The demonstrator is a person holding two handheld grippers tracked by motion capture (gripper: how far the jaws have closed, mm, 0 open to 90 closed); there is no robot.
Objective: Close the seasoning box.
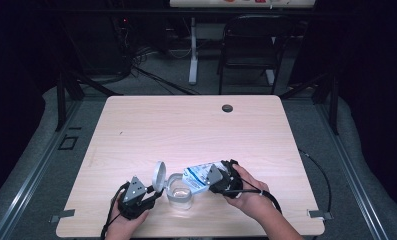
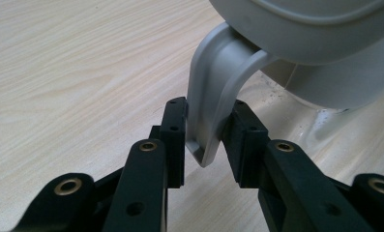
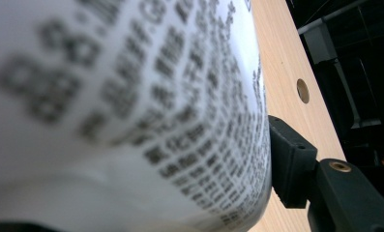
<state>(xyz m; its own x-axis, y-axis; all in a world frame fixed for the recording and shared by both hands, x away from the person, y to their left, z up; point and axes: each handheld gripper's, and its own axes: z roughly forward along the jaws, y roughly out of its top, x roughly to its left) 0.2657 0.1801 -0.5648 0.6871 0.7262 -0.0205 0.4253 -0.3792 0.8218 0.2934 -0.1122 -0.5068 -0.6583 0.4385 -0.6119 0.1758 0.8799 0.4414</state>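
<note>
Fingers of the left gripper (image 1: pixel 152 192) are clamped on the handle (image 2: pixel 211 104) of the jar (image 1: pixel 180 193) near the table's (image 1: pixel 186 125) front edge; the packet (image 1: pixel 198 175), pinched by the right gripper (image 1: pixel 213 179), is held tilted over its mouth.

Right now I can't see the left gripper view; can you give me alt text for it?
The left gripper clamps the grey handle of a lidded container between its two black jaws, above a light wooden table.

A black chair (image 1: pixel 251 42) stands on grey floor (image 1: pixel 31 150) beyond the table (image 1: pixel 186 125).
</note>
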